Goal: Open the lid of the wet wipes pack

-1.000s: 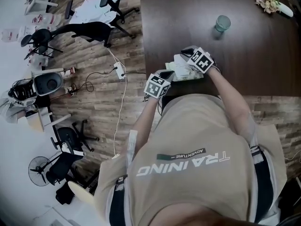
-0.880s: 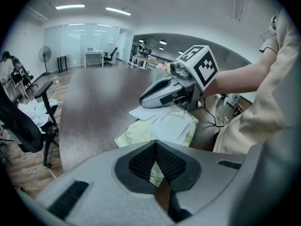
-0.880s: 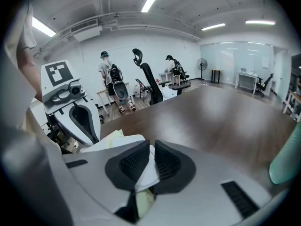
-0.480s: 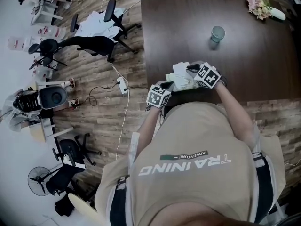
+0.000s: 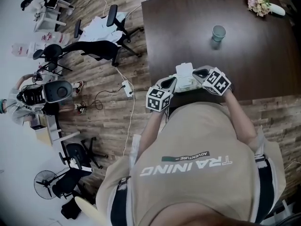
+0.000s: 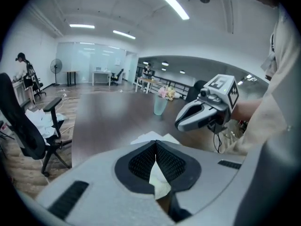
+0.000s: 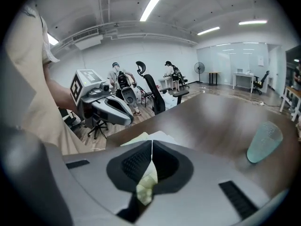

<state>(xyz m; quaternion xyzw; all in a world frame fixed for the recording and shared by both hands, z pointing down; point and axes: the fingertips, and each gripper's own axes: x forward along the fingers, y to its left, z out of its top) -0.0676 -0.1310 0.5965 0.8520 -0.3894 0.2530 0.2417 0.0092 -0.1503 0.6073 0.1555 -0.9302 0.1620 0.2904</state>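
The wet wipes pack (image 5: 187, 80), pale green and white, is held between my two grippers over the near edge of the dark table (image 5: 263, 60). A white rectangular part (image 5: 184, 70) shows on its far side. My left gripper (image 5: 173, 83) is shut on the pack's left end; in the left gripper view (image 6: 155, 142) pale pack material (image 6: 157, 180) is pinched between the pads. My right gripper (image 5: 200, 74) has just been closing on the pack's right end, and a yellow-green edge (image 7: 146, 182) sits pinched in its shut jaws (image 7: 151, 142).
A pale green cup (image 5: 218, 32) stands farther back on the table, and a bunch of flowers (image 5: 258, 1) lies at the far right corner. On the wooden floor to the left are black office chairs (image 5: 101, 46) and a power strip with cables (image 5: 127, 86).
Both grippers have risen and come nearer the table's front edge with the pack between them. The right jaws have closed on the pack's end.
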